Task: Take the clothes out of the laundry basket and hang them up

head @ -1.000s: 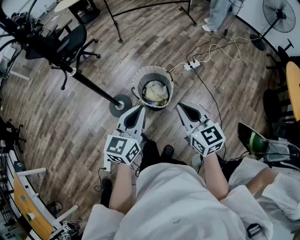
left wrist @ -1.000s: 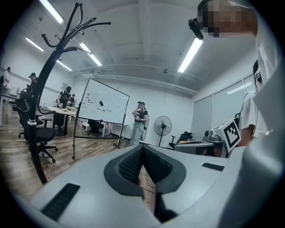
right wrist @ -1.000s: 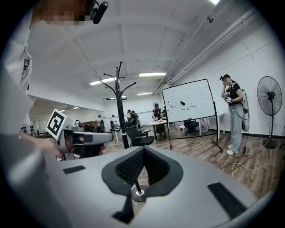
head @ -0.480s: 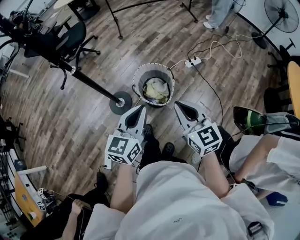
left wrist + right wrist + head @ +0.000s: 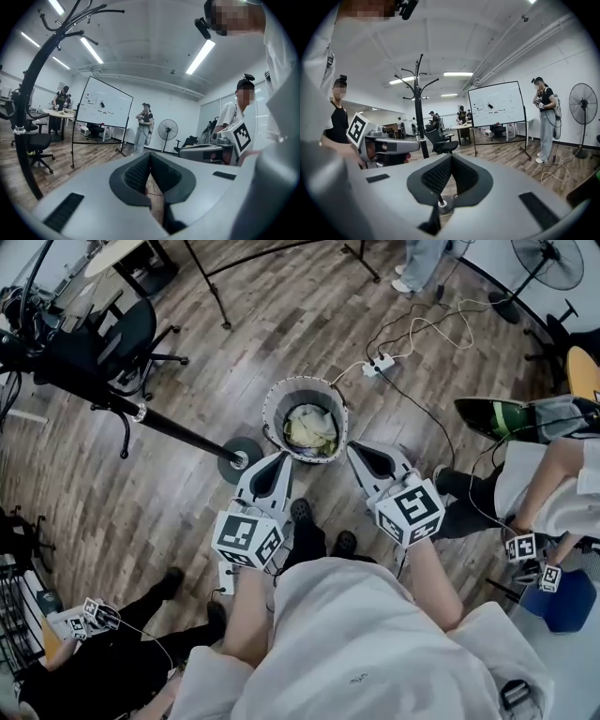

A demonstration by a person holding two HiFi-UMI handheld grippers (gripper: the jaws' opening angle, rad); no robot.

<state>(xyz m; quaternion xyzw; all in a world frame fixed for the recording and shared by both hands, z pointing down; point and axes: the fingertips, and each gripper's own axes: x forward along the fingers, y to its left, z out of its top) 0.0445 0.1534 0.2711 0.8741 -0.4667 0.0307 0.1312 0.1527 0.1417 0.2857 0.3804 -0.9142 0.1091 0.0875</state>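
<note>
One laundry basket (image 5: 302, 388), closed left tongs (image 5: 280, 457), closed right tongs (image 5: 355, 448)

Floor (image 5: 309, 329) was matt, grained wood plank, basket (image 5: 302, 392) wall looked smooth grey, clothes (image 5: 311, 426) inside were pale crumpled cloth, left gripper (image 5: 280, 457) and right gripper (image 5: 354, 449) shells were matt grey plastic, pads (image 5: 136, 173) were dark, finely ribbed, stand pole (image 5: 173, 427) was black metal.

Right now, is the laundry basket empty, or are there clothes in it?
Not empty: in the head view the laundry basket stands upright, with pale crumpled clothes lying inside it.
</note>
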